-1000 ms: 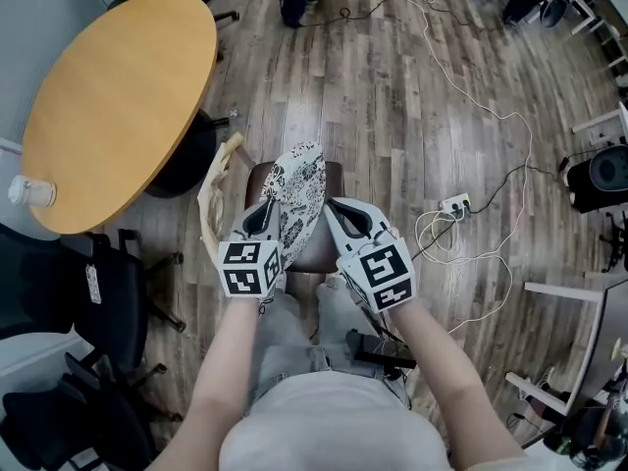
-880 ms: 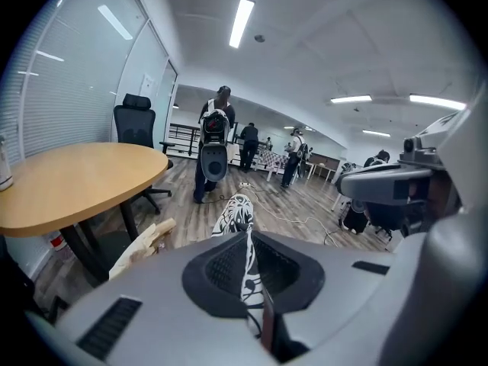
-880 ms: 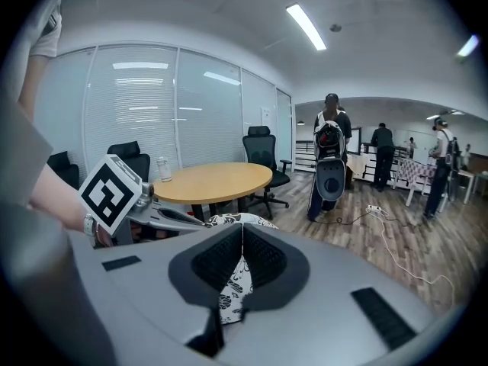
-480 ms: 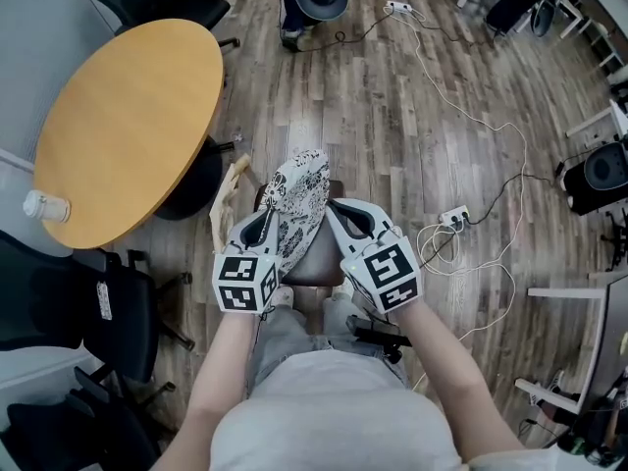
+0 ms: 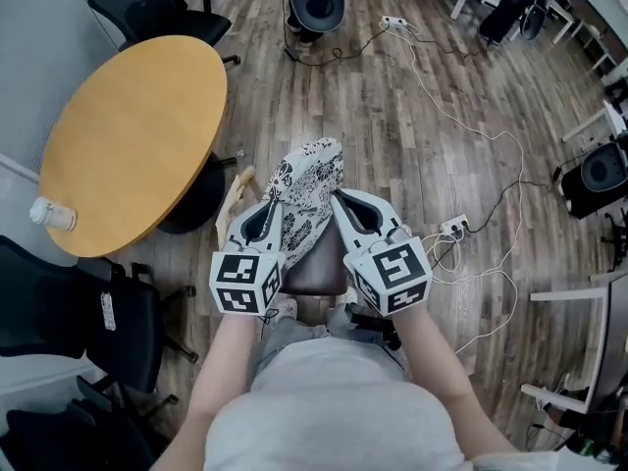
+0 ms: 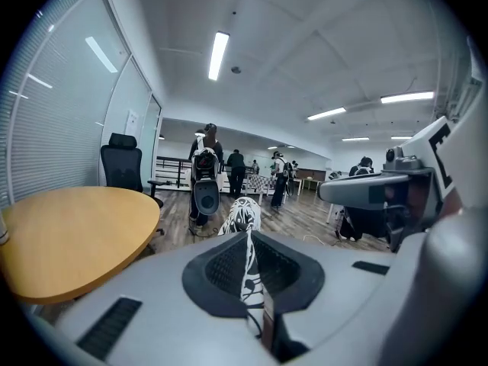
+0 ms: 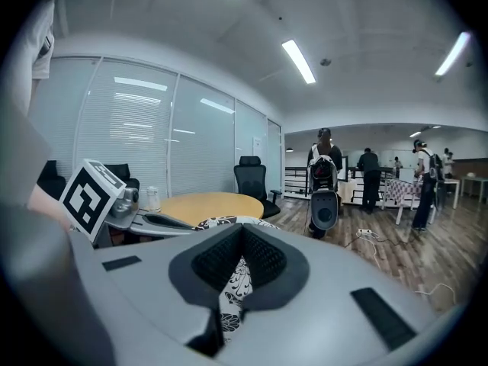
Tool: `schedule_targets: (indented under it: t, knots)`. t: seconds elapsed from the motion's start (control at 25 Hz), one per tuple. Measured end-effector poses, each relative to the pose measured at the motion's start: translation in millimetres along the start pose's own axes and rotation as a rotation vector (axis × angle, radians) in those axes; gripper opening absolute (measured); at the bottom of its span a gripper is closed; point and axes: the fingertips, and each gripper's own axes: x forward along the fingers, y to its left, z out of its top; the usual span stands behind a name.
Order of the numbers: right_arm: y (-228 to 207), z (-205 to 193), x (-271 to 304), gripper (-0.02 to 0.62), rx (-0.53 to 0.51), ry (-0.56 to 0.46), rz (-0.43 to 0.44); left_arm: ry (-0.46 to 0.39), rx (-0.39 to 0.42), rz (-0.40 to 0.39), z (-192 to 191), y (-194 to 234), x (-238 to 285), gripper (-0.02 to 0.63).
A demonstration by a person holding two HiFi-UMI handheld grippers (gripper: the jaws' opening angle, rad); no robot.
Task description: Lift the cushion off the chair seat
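Observation:
The black-and-white patterned cushion (image 5: 306,192) hangs folded between my two grippers, above the brown chair seat (image 5: 322,265). My left gripper (image 5: 268,210) is shut on the cushion's left edge, and my right gripper (image 5: 339,202) is shut on its right edge. In the left gripper view, a thin fold of the fabric (image 6: 249,277) runs up between the left gripper's (image 6: 247,236) pads and the cushion's top (image 6: 242,213) shows beyond. In the right gripper view, patterned cloth (image 7: 233,287) is pinched in the right gripper's (image 7: 242,233) closed jaws.
A round wooden table (image 5: 128,130) with a bottle (image 5: 49,214) on it stands at the left, with black office chairs (image 5: 74,327) around it. A tan bag (image 5: 235,196) lies beside the chair. Cables and a power strip (image 5: 453,229) trail across the wooden floor at the right. People stand far off.
Both grippers have risen together with the cushion pinched between them. The cushion has come up from the seat, and more of the brown seat shows beneath it.

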Motion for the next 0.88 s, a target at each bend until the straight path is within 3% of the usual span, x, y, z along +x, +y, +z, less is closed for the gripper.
schedule_targets:
  t: [0.2,0.4,0.88]
  knots:
    - [-2.3,15.3,-3.7,0.025,0.001,-0.074,-0.05,-0.073,0.032,-0.007,29.0,-4.2,-3.9,0.014]
    - [-2.1,41.1,-17.5,0.025,-0.038,-0.225,-0.109,-0.182,0.081,0.005,59.2,-7.6,-14.7,0.014]
    - [1.1,73.7,-28.5,0.025,-0.082,-0.331,-0.169,-0.347,0.146,-0.005,109.8,-17.2,-31.9,0.014]
